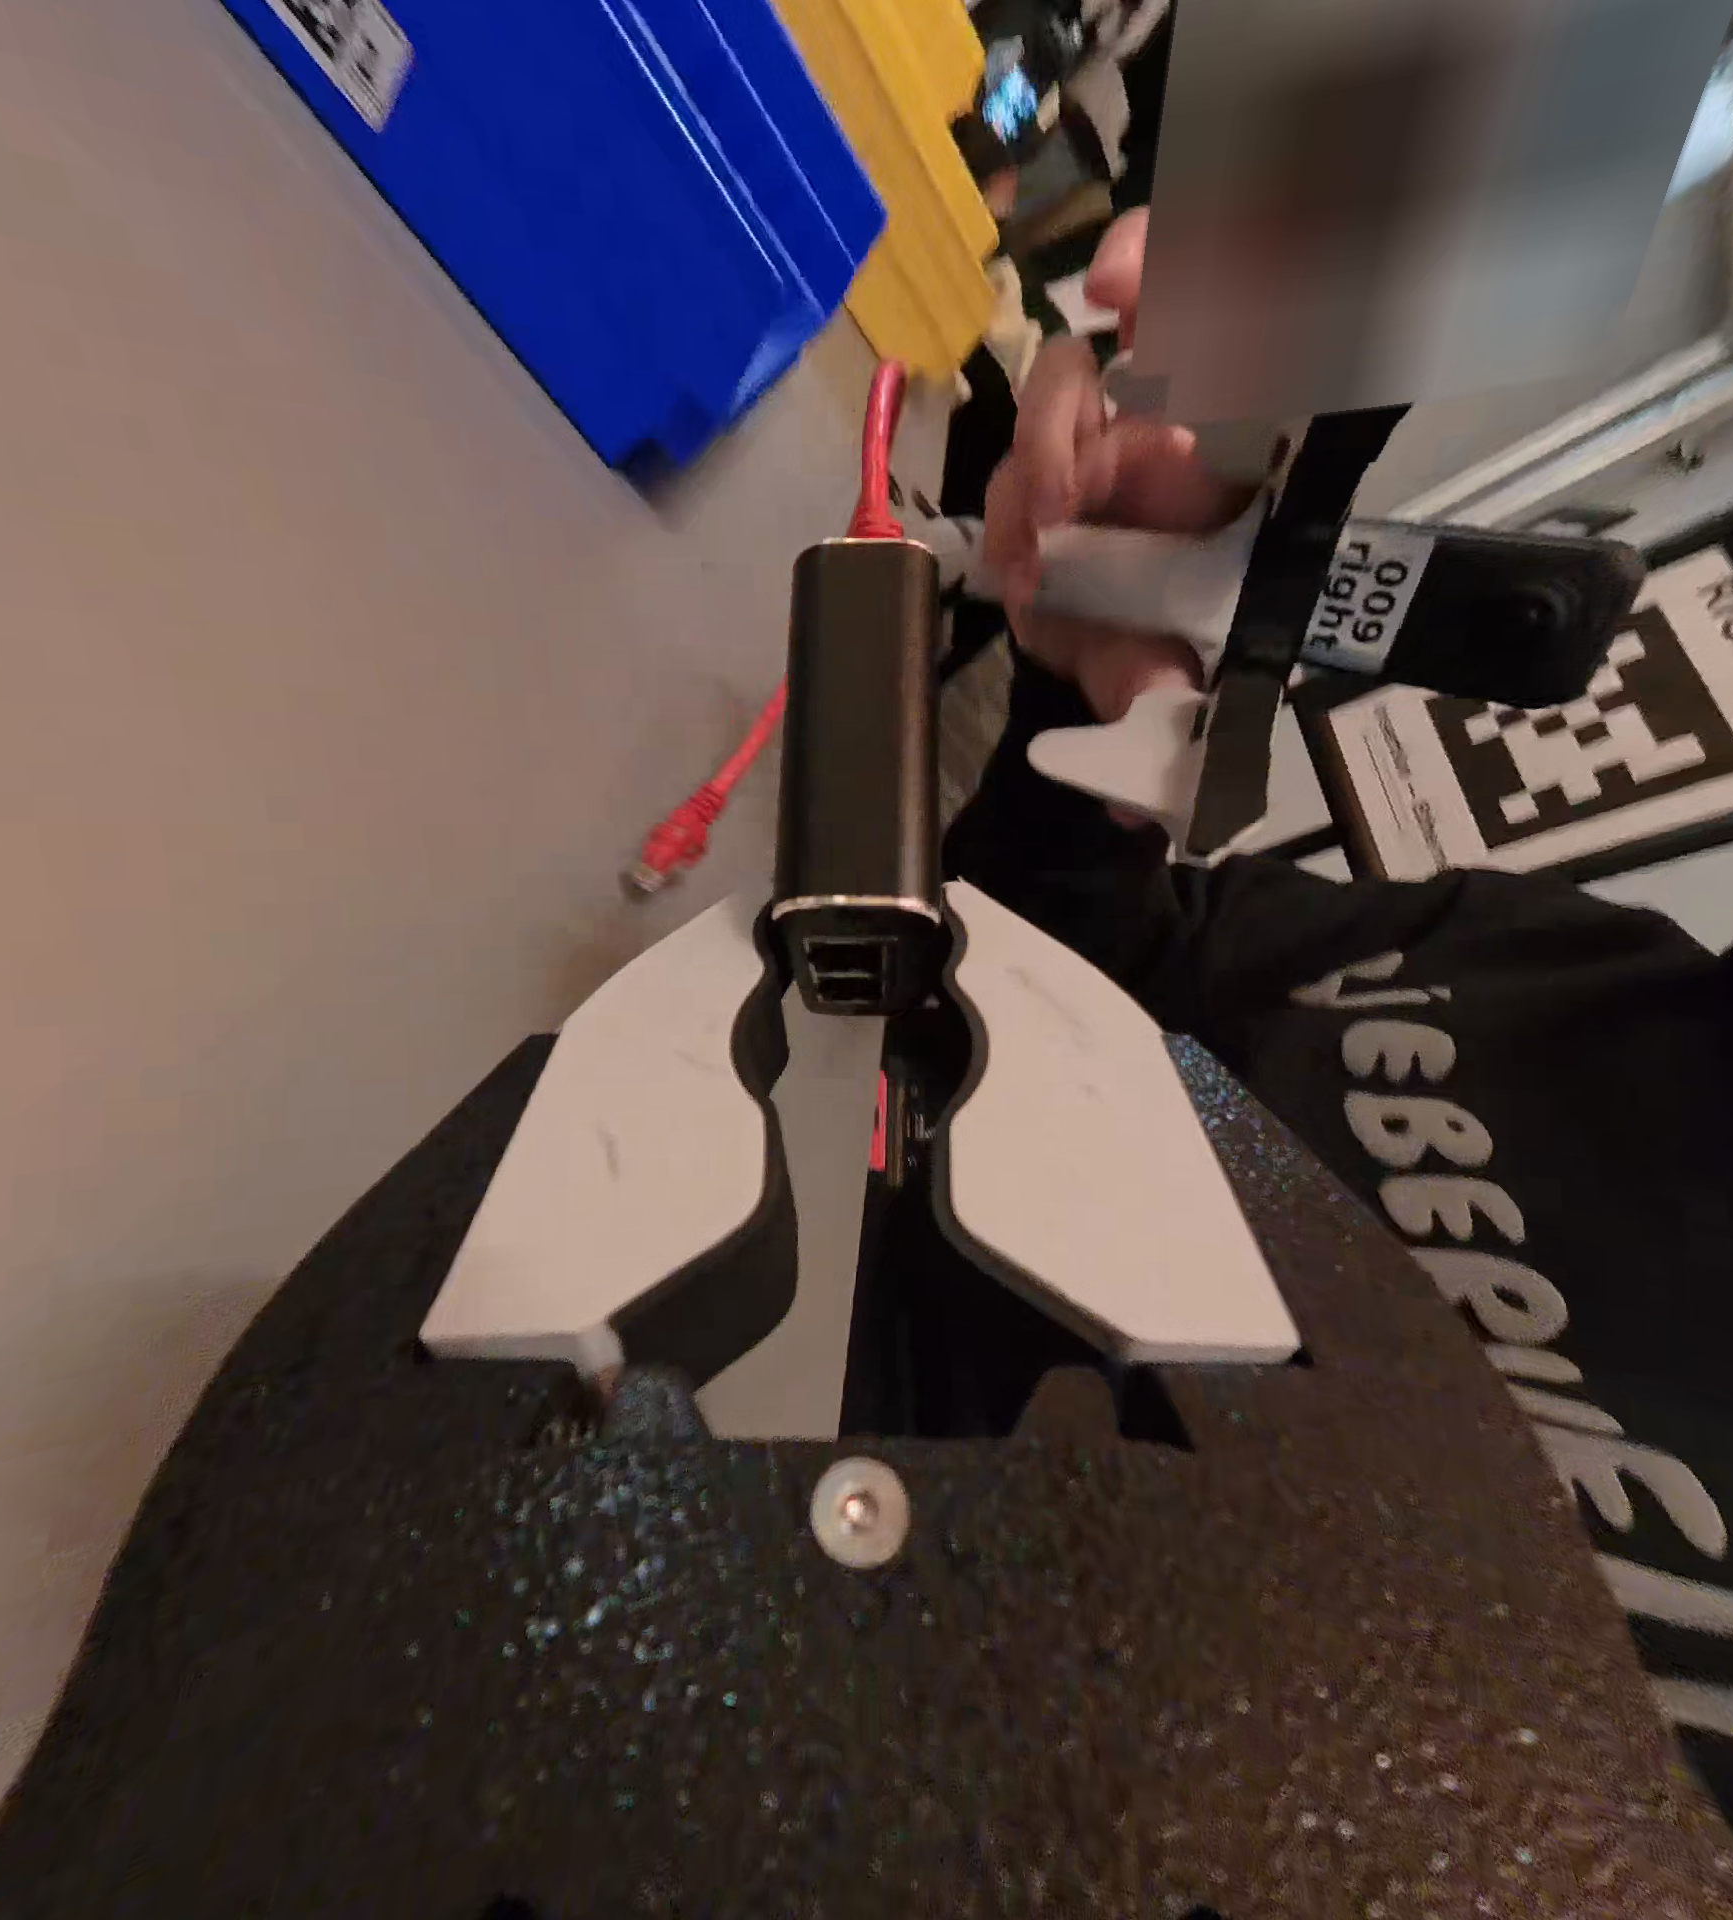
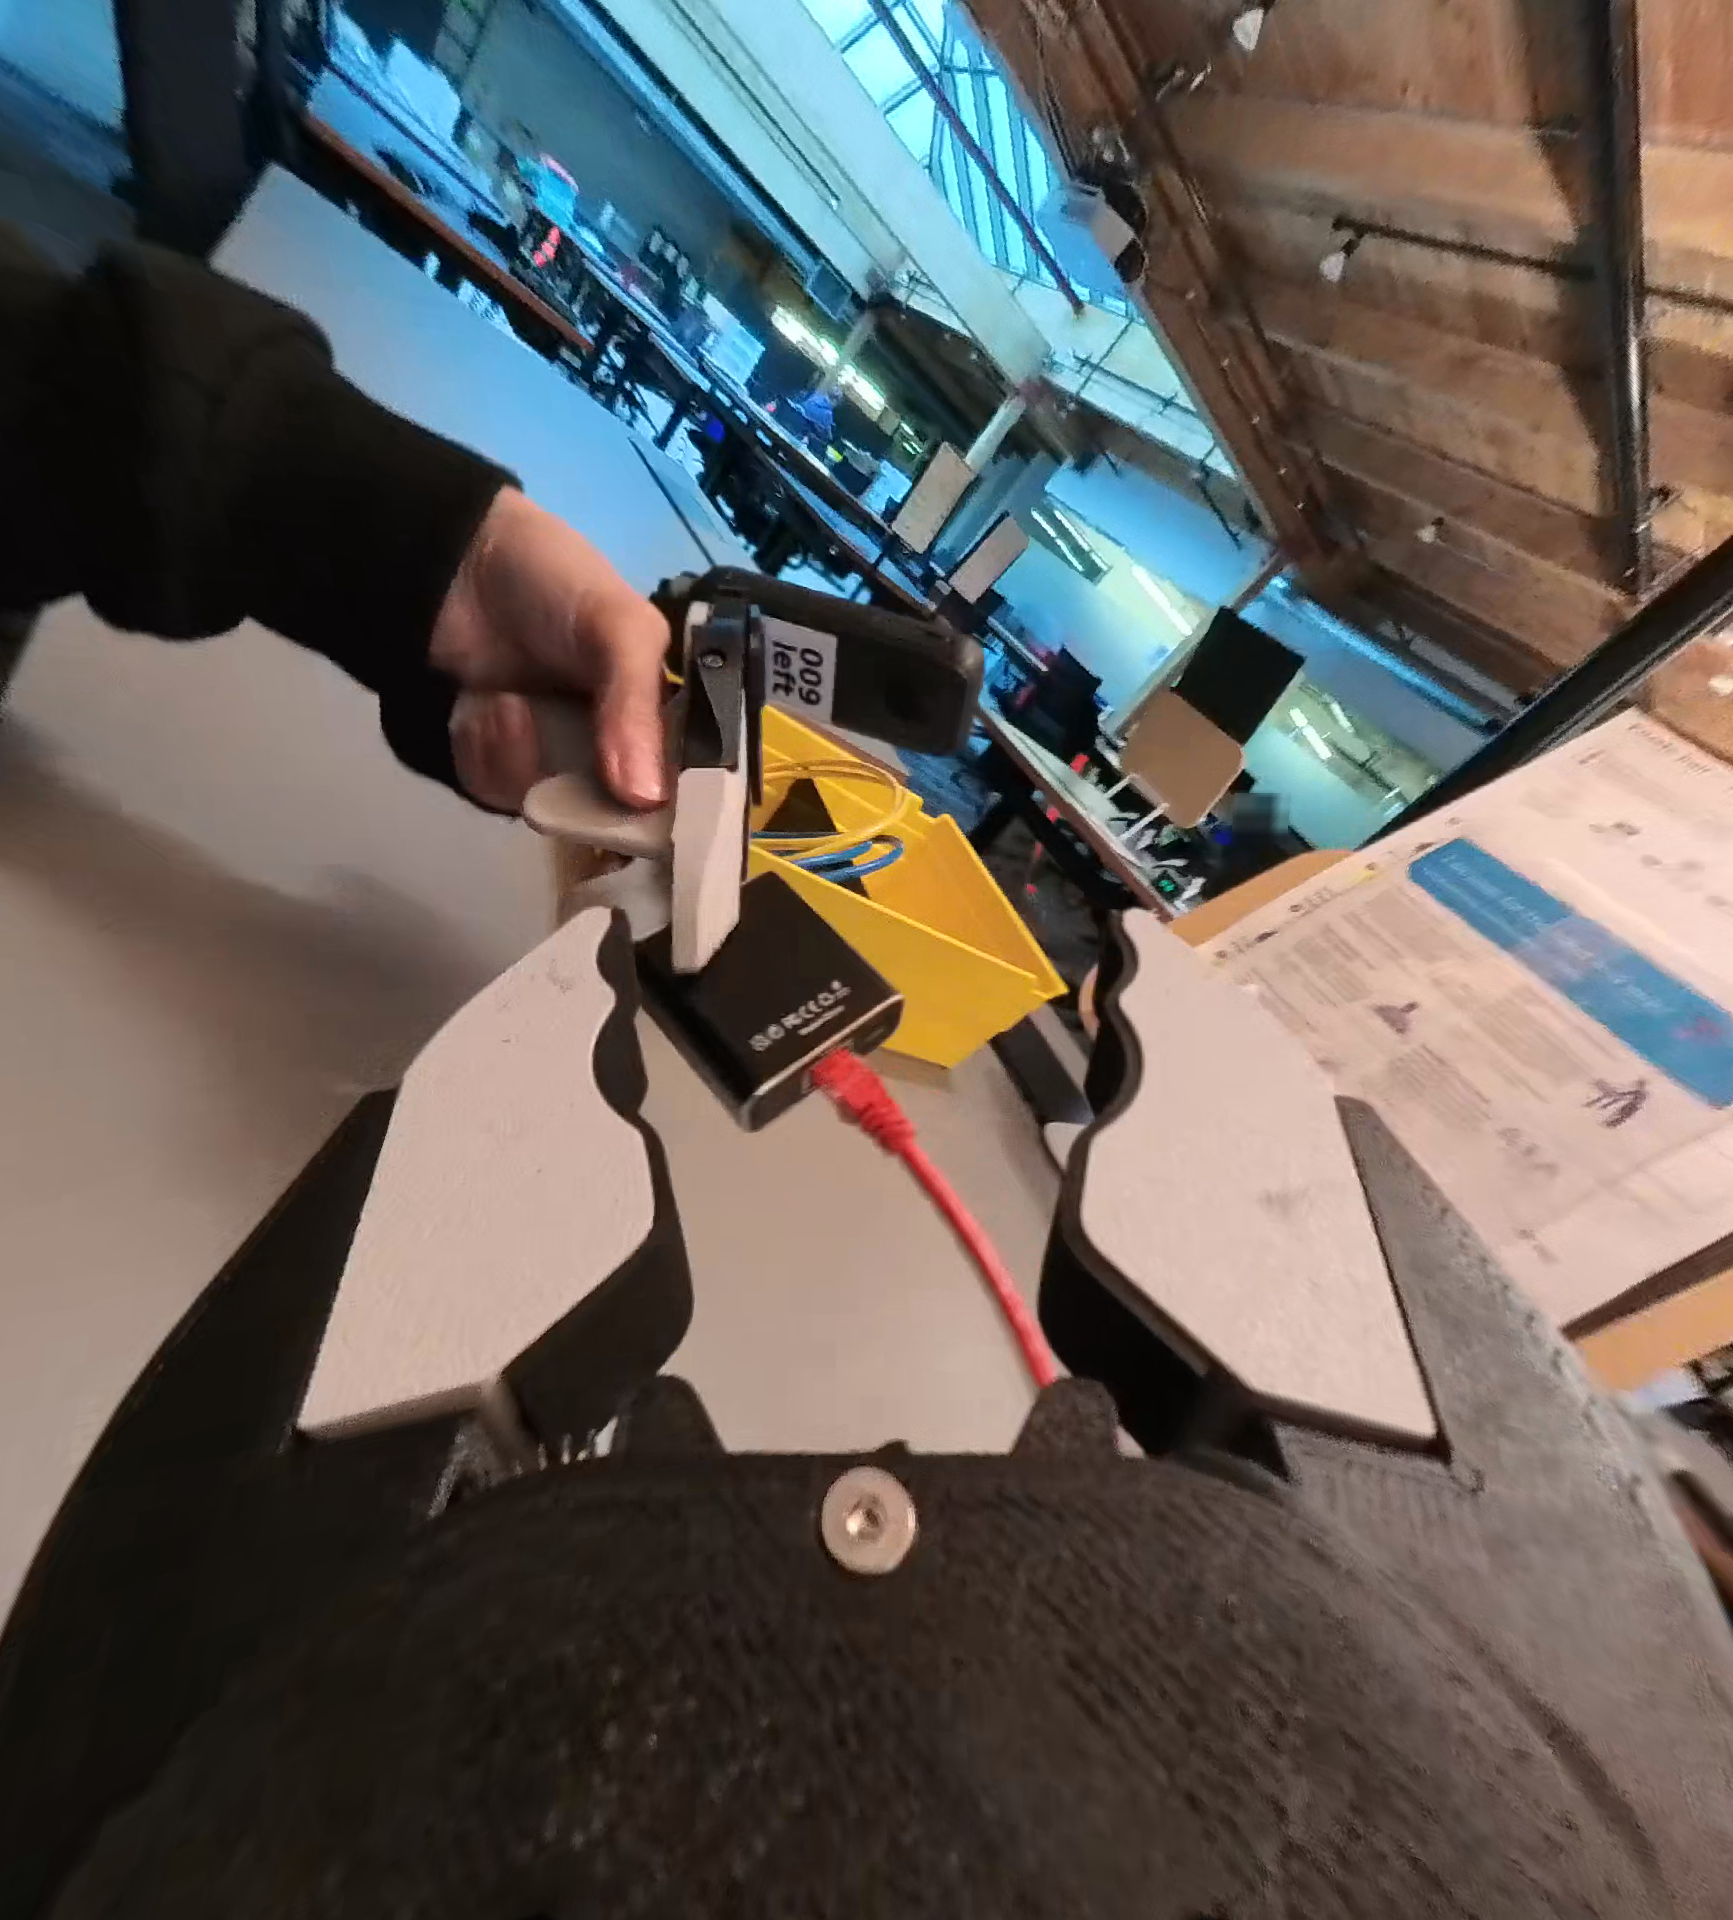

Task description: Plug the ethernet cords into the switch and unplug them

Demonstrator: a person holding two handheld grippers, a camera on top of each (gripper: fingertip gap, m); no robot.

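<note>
My left gripper [image 1: 857, 935] is shut on the near end of a small black switch [image 1: 857, 727] and holds it above the white table [image 1: 218, 727]. One red ethernet cord [image 1: 877, 457] is plugged into its far end. A loose red plug [image 1: 675, 842] lies on the table to the left. In the right wrist view my right gripper [image 2: 862, 935] is open and empty. Its fingers [image 2: 529, 1143] flank the plugged cord [image 2: 945, 1195] just short of the switch [image 2: 789, 1008]. The left gripper [image 2: 706, 894] shows there, clamped on the switch.
A blue bin [image 1: 581, 208] and a yellow bin [image 1: 914, 208] stand at the table's far side. The yellow bin [image 2: 945, 935] holds blue and yellow cables. A board with printed sheets [image 2: 1464, 1039] is on the right. A black-and-white marker card [image 1: 1589, 727] lies near a black sleeve [image 1: 1464, 1143].
</note>
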